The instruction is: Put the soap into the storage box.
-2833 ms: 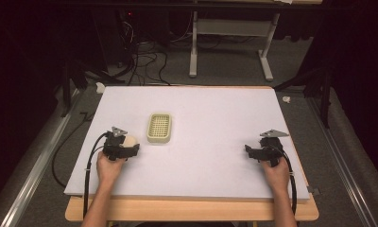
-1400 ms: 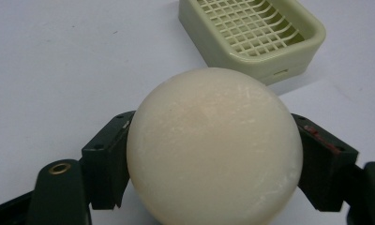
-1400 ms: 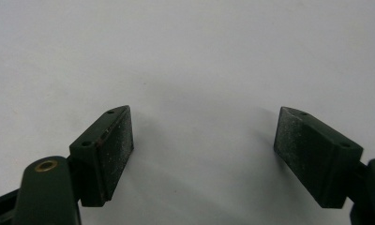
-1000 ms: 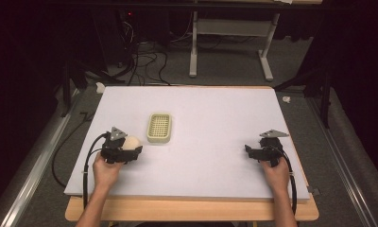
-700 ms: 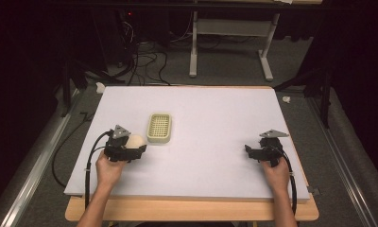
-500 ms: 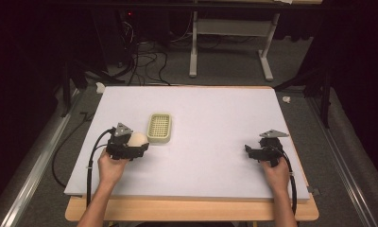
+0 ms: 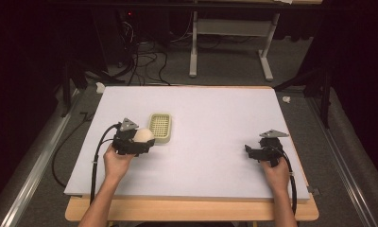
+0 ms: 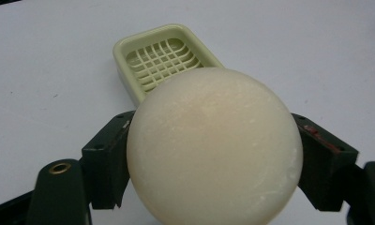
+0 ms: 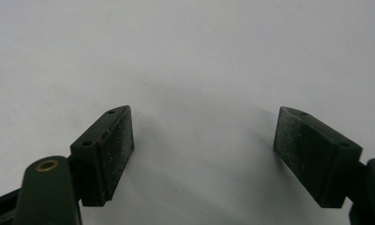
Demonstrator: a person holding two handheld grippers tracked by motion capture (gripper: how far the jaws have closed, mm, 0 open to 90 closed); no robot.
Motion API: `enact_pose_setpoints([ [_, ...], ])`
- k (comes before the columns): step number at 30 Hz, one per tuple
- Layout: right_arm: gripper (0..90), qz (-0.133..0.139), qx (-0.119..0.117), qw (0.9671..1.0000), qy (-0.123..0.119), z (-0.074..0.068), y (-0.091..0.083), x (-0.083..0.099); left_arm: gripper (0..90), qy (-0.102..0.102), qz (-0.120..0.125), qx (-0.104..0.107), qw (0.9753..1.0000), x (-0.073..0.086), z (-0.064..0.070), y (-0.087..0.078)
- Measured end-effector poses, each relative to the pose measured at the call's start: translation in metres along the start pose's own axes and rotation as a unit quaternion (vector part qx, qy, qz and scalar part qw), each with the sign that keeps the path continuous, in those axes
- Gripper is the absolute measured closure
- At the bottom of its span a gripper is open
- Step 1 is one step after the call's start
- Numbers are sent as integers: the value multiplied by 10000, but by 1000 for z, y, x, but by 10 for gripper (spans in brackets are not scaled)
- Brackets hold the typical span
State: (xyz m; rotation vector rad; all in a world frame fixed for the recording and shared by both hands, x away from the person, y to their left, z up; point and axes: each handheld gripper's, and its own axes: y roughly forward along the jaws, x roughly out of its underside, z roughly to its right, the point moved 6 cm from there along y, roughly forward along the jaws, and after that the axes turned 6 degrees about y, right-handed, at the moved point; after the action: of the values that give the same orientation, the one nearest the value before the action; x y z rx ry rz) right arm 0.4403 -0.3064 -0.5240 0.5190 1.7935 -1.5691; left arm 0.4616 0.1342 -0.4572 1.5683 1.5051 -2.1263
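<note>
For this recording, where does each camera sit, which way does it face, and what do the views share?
High view: fixed above the person's side, looking forward and down on the white table; forearms, left tool and right tool show.
Left gripper view: rides the left tool, looking along its jaws, clamped on a round cream soap, toward the green soap dish.
Right gripper view: rides the right tool, looking along its jaws, spread over bare table.
Shared: soap and dish show in the high and left gripper views.

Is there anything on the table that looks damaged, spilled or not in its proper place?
Nothing stands out. The round soap is held whole in the left gripper, just short of the empty green soap dish, which sits flat. The right gripper rests open on the bare white table.
</note>
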Motion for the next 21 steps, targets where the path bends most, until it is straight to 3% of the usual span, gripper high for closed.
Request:
enact_pose_setpoints([
  [4,209,0,0,10000,0,0,0,0,245,50,-10,12,10000,-6,2,2],
  [9,209,1,0,10000,1,0,0,0,245,-48,44,123,9999,-12,1,5],
  [21,209,3,-4,10000,1,0,0,0,245,-165,24,147,9998,-23,-4,16],
])
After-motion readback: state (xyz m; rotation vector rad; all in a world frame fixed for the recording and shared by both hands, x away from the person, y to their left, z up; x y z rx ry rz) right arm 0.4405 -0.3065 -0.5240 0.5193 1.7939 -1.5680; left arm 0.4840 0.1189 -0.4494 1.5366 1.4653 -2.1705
